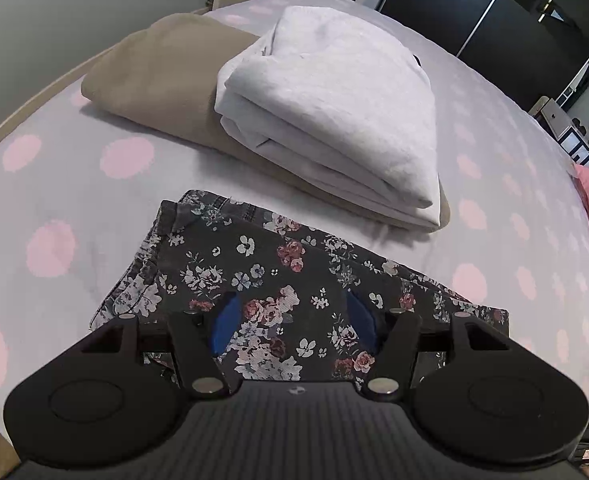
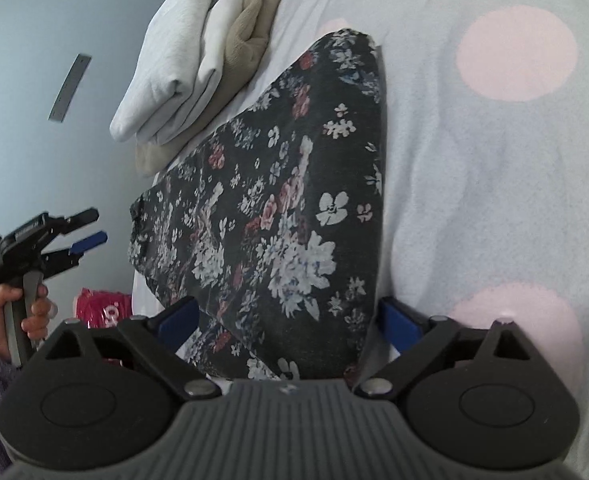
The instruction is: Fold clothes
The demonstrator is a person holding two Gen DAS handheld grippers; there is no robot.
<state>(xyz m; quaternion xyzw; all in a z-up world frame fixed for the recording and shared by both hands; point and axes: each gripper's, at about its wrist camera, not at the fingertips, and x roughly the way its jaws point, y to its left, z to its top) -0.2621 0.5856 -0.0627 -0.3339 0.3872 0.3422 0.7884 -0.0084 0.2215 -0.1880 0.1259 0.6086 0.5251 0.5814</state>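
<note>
Floral garment (image 2: 278, 216) between wide jaws

Red bag (image 2: 103, 309) beside bed: white lettering, partly hidden, blurred, not legible. Small pale emblem on gripper body, too small to read. Nothing else lettered.

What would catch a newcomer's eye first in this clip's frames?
The dark floral garment, folded on the pink-dotted sheet, fills the foreground of both views. Behind it a folded white cloth lies on a folded tan one. The right gripper straddles the garment's near end with jaws wide, while the left gripper hangs open off the bed's edge.
</note>
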